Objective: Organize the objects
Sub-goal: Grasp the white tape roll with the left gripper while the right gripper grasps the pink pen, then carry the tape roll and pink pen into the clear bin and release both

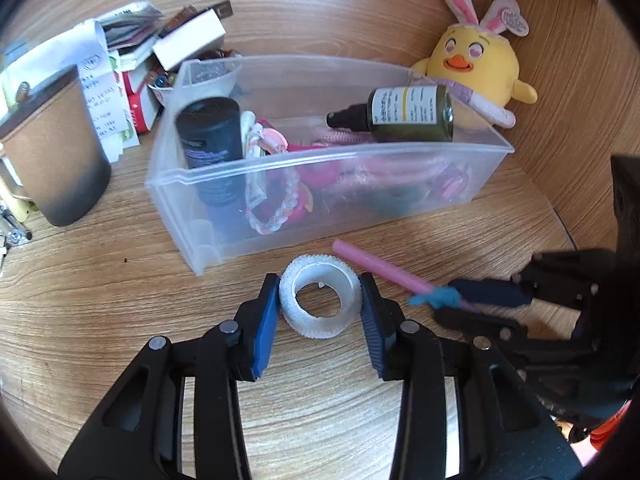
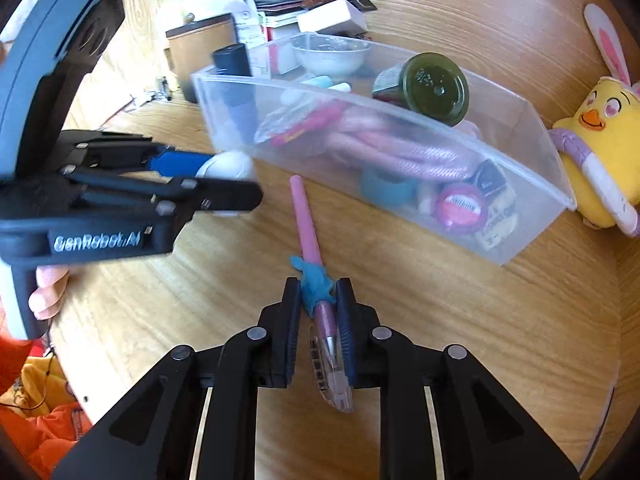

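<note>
On the wooden table [image 1: 100,300], just in front of a clear plastic bin [image 1: 384,208], a white tape roll [image 1: 318,298] is seen between the fingers of the left gripper [image 1: 319,300]; the blue pads are set at either side of the roll, close against it, though firm contact cannot be confirmed. The roll appears to be resting on the table. To its right, a pink pen [image 2: 306,220] with a blue figure [image 2: 316,282] on its barrel is clamped in the right gripper [image 2: 319,300], whose fingers are drawn narrow around it; the pen's pink end is pointed toward the bin. Inside the bin, a dark green bottle [image 1: 412,114] is noted lying on its side on top of pink cords, with a black canister [image 1: 210,136] standing upright at the left end. A yellow plush chick [image 1: 478,64] with rabbit ears is recorded behind the bin's right end, and a brown cup [image 1: 56,152] to its left, beside a pile of papers and boxes [image 1: 132,44].
</note>
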A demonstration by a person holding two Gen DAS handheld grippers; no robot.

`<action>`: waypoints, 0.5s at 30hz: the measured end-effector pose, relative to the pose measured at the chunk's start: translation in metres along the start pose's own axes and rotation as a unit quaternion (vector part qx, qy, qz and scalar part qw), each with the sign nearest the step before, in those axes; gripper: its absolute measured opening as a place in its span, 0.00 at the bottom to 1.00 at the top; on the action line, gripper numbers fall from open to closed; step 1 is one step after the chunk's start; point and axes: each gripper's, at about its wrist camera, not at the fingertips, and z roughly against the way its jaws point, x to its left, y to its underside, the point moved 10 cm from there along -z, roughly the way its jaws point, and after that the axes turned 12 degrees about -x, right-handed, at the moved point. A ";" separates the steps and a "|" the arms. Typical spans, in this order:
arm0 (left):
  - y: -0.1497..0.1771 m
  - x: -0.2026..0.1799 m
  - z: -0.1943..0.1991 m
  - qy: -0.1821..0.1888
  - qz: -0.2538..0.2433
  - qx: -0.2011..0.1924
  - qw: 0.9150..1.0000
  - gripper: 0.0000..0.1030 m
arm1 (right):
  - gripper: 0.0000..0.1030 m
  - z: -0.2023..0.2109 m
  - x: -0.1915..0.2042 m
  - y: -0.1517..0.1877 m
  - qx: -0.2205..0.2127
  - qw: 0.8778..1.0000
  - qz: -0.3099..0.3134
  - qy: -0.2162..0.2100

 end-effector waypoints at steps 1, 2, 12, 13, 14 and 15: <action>-0.001 0.000 0.003 -0.004 -0.001 -0.005 1.000 0.38 | 0.16 0.003 0.002 0.002 -0.002 1.000 -0.002 -0.002; -0.002 0.000 0.007 -0.008 -0.004 -0.010 1.000 0.38 | 0.16 0.005 0.004 0.003 -0.005 1.000 -0.004 -0.003; -0.027 -0.006 0.035 -0.006 -0.003 -0.059 0.998 0.38 | 0.16 0.054 -0.002 -0.032 -0.083 0.996 -0.040 0.002; -0.032 -0.006 0.038 -0.006 -0.003 -0.066 0.998 0.38 | 0.16 0.058 -0.004 -0.036 -0.090 0.995 -0.042 0.004; -0.036 -0.007 0.041 -0.007 -0.002 -0.073 0.997 0.38 | 0.16 0.061 -0.006 -0.040 -0.096 0.994 -0.042 0.006; -0.040 -0.007 0.045 -0.007 -0.001 -0.080 0.997 0.38 | 0.16 0.066 -0.009 -0.046 -0.106 0.993 -0.043 0.013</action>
